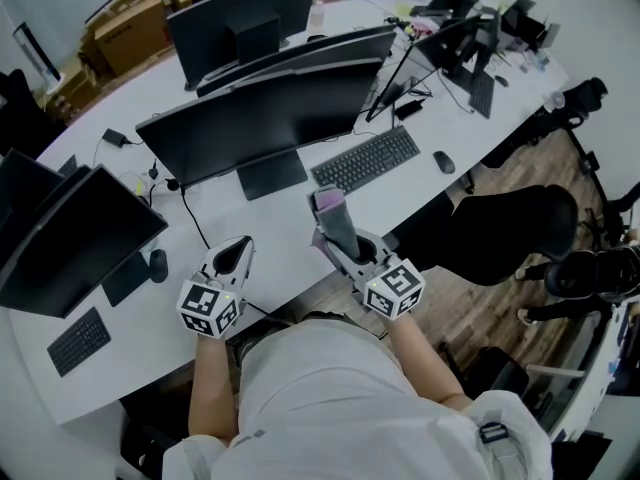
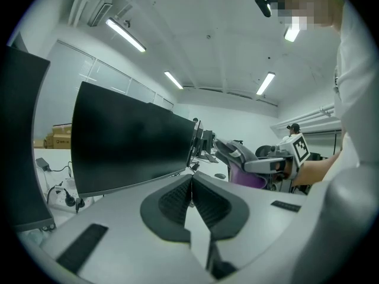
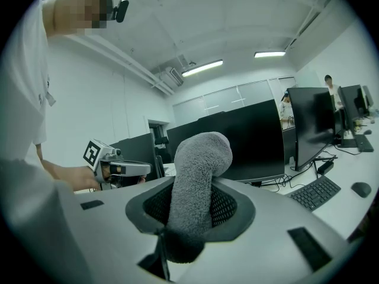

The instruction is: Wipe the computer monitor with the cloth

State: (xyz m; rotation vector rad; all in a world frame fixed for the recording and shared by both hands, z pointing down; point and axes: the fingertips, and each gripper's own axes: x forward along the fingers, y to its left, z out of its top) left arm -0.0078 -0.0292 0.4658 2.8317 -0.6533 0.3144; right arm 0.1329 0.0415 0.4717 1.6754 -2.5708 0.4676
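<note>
The wipe has not begun; this looks like the approach. The right gripper (image 3: pixel 192 209) is clamped on a rolled grey cloth (image 3: pixel 198 179), which sticks up past its jaws. It hovers over the near edge of the white desk (image 1: pixel 290 238), apart from the screen. The left gripper (image 2: pixel 190 188) has its jaws pressed together with nothing between them and is held beside the right one, also at the near edge.

The computer monitor (image 1: pixel 265 118) stands mid-desk straight ahead, dark and tilted slightly back. The next move, as I judge it, is to carry the cloth forward and up until its free end meets the screen. It should then sweep across with light pressure, so the monitor does not rock on its stand.

A keyboard (image 1: pixel 365 158) and mouse (image 1: pixel 444 162) lie to the monitor's right, and more monitors line the curved desk. The room is an open office with a wooden floor, a black office chair (image 1: pixel 510 233) and cardboard boxes (image 1: pixel 130 28) beyond the far left edge.
</note>
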